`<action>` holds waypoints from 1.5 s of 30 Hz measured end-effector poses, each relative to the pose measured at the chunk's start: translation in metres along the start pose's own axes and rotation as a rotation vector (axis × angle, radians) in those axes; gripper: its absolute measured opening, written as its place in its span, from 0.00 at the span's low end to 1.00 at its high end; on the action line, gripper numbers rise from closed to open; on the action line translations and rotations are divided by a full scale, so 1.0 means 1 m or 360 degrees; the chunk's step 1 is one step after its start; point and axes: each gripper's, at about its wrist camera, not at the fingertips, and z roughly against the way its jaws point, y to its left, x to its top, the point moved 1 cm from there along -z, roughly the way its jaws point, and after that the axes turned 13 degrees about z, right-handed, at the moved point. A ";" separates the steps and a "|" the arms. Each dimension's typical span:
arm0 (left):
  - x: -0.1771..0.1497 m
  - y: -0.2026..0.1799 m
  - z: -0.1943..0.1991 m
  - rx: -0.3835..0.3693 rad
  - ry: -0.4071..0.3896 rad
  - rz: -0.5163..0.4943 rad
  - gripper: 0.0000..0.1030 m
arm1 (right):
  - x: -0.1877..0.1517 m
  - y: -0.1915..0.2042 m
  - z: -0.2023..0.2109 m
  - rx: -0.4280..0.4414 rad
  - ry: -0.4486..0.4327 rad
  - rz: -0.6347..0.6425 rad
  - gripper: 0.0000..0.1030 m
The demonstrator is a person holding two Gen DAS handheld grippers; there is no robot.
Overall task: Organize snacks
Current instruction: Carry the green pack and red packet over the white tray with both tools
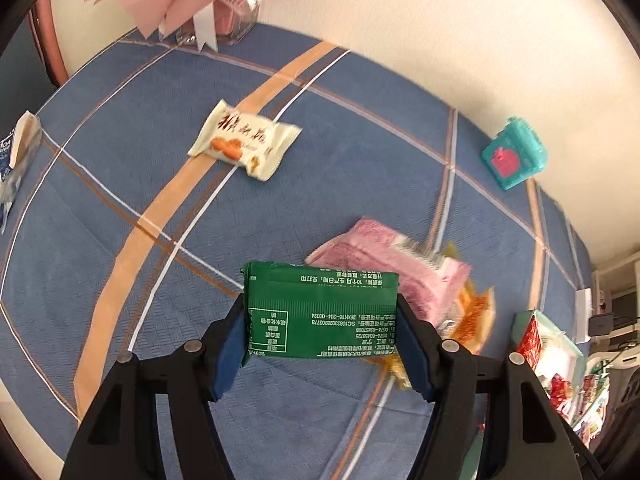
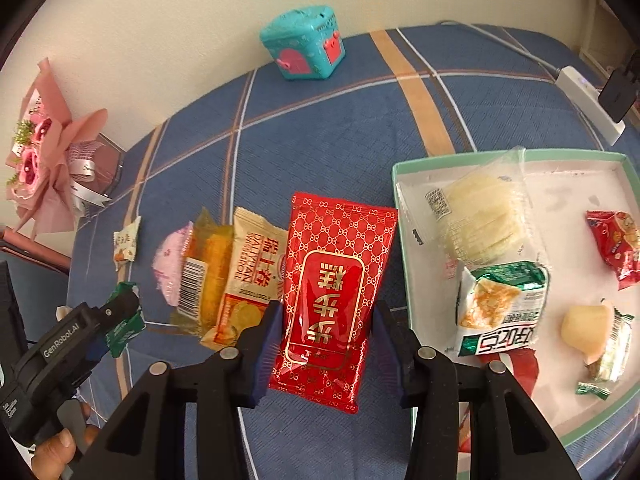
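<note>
My left gripper [image 1: 320, 320] is shut on a green snack packet [image 1: 324, 292], held sideways above the blue checked tablecloth [image 1: 120, 240]. Beyond it lie a cream packet [image 1: 244, 140], a pink packet [image 1: 384, 264] and an orange one [image 1: 472, 312]. My right gripper [image 2: 328, 312] is shut on a red and gold packet [image 2: 336, 248], lifted just left of the mint-rimmed tray [image 2: 400, 184]. The right wrist view also shows the left gripper [image 2: 116, 312] at lower left, a hand below it. Several snacks lie in the tray.
A teal toy box [image 2: 306, 48] stands at the back by the wall. A pink bouquet [image 2: 44, 160] sits at the far left. A white power strip [image 2: 588, 100] lies behind the tray. A beige wafer-roll packet [image 2: 252, 272] lies left of the red one.
</note>
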 end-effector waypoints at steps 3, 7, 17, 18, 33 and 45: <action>-0.004 -0.004 0.009 -0.0028 -0.0014 -0.0020 0.67 | -0.005 0.001 0.015 -0.0009 -0.0037 0.0015 0.46; -0.007 -0.017 0.022 -0.0052 -0.0035 -0.0046 0.67 | -0.009 -0.003 0.028 -0.0014 -0.0052 0.0013 0.46; -0.028 -0.055 0.038 -0.0118 -0.0085 -0.0189 0.67 | -0.010 -0.025 0.045 -0.0041 -0.0108 -0.0057 0.46; -0.031 -0.059 0.039 -0.0131 -0.0081 -0.0205 0.67 | -0.011 -0.030 0.046 -0.0048 -0.0110 -0.0071 0.46; -0.101 -0.160 0.045 -0.0255 0.0021 -0.0630 0.67 | -0.019 -0.121 0.079 -0.0258 -0.0193 -0.0354 0.46; -0.170 -0.212 0.034 -0.0308 0.0182 -0.0899 0.67 | -0.030 -0.182 0.111 -0.0504 -0.0252 -0.0491 0.46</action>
